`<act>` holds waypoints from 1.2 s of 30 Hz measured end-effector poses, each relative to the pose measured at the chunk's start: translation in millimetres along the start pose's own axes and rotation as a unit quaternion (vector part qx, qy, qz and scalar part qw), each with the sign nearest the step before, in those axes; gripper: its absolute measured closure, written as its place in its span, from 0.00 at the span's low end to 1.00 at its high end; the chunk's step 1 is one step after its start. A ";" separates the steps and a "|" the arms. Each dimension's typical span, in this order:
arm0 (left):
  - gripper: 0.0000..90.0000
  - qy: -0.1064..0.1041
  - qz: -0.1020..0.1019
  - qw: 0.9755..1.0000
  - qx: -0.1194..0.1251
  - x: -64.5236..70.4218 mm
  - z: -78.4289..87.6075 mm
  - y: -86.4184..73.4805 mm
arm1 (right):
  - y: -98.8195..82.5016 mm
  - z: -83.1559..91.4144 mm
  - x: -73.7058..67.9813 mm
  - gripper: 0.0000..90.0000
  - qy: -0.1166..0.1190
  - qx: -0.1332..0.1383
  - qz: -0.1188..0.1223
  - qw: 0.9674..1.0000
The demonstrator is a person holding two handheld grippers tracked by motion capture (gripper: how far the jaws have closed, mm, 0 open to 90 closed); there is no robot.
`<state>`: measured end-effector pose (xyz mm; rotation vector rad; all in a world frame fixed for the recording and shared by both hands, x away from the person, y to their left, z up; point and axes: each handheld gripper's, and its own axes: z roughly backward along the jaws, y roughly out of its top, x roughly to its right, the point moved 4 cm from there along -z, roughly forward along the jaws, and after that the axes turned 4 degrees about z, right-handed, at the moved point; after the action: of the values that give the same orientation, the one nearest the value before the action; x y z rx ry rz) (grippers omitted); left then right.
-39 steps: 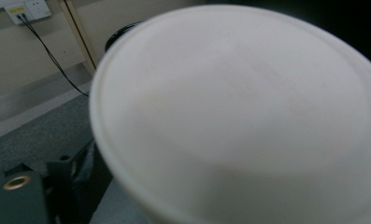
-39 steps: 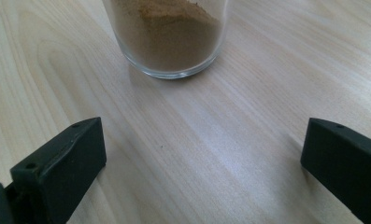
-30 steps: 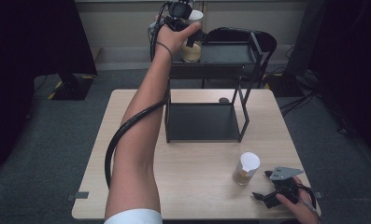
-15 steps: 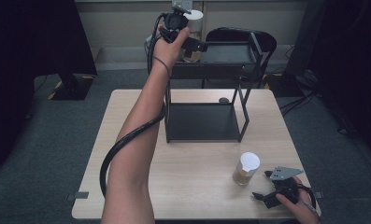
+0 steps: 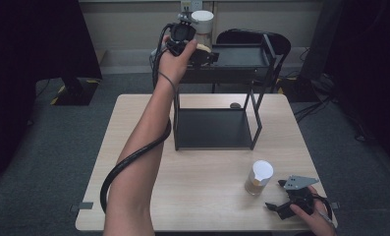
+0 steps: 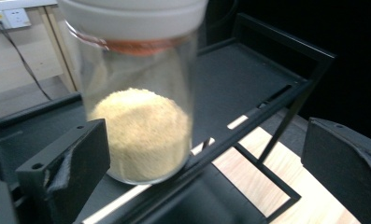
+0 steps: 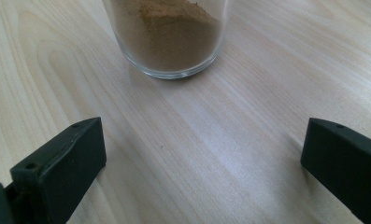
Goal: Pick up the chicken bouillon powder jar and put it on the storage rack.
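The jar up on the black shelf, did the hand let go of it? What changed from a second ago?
Yes. A second ago the left gripper was closed around the jar with the pale powder. Now its jaws stand open on either side of the jar, which rests on the top shelf, and the hand has pulled back a little. The right gripper and the brown-powder jar on the table stayed put.

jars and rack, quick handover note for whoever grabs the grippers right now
Left gripper: open, jaws either side of the pale-powder jar, which stands on the rack's top shelf near its front edge.
Right gripper: open, low over the table, facing the brown-powder jar, not touching it.
Done: one jar on the rack.
Left: probably back the left gripper off, then shelve the brown-powder jar.
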<state>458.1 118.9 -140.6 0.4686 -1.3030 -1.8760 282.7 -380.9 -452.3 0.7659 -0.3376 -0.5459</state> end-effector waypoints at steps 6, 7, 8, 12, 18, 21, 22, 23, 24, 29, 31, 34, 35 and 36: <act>0.01 -0.013 -0.004 1.000 0.003 1.3 0.5 -10.4 | 0.0 0.0 0.0 0.00 0.000 0.000 0.000 1.000; 0.01 -0.014 -0.003 1.000 0.004 1.5 0.6 -11.9 | 0.0 0.0 0.0 0.00 0.000 0.000 0.000 1.000; 0.01 -0.018 -0.005 1.000 0.004 1.3 0.9 -14.0 | 0.0 0.0 0.0 0.00 0.000 0.000 0.000 1.000; 0.01 -0.027 -0.006 1.000 0.005 1.8 1.5 -21.6 | 0.1 0.0 0.0 0.00 0.000 0.000 0.000 1.000; 0.01 -0.035 -0.011 0.999 0.005 3.4 1.9 -34.1 | 0.1 0.0 0.0 0.00 0.000 0.000 0.000 1.000; 0.01 -0.039 -0.011 0.999 0.003 3.6 0.5 -41.2 | 0.0 0.0 -0.1 0.00 0.000 0.000 0.000 1.000; 0.01 -0.041 -0.010 0.999 0.001 3.6 -0.4 -43.6 | 0.0 0.0 -0.1 0.00 0.000 0.000 -0.001 1.000; 0.01 -0.043 -0.010 0.999 0.001 3.4 -1.4 -46.8 | 0.0 0.0 -0.1 0.00 0.000 0.000 -0.001 1.000; 0.01 -0.043 -0.010 0.999 0.000 3.3 -1.9 -48.7 | 0.0 0.0 0.0 0.00 0.000 0.000 0.000 1.000; 0.01 -0.048 -0.010 0.999 -0.003 1.9 -6.0 -61.4 | 0.0 0.0 -0.1 0.00 0.000 0.000 0.000 1.000; 0.01 -0.050 -0.008 0.999 -0.006 1.0 -7.6 -66.4 | 0.0 0.0 0.0 0.00 0.000 0.000 0.000 1.000; 0.01 -0.050 -0.006 0.999 -0.010 0.0 -9.8 -74.0 | 0.0 0.0 0.0 0.00 0.000 0.000 0.000 1.000; 0.01 -0.050 -0.005 0.999 -0.009 -0.4 -10.1 -76.1 | 0.0 0.0 0.0 0.00 0.000 0.000 0.000 1.000; 0.01 -0.051 -0.004 0.999 -0.010 -1.1 -10.5 -79.6 | 0.0 0.0 0.0 0.00 0.000 0.000 0.000 1.000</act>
<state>434.6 126.2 -217.1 0.3726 -1.3490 -1.9388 282.6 -380.9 -452.3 0.7662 -0.3379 -0.5464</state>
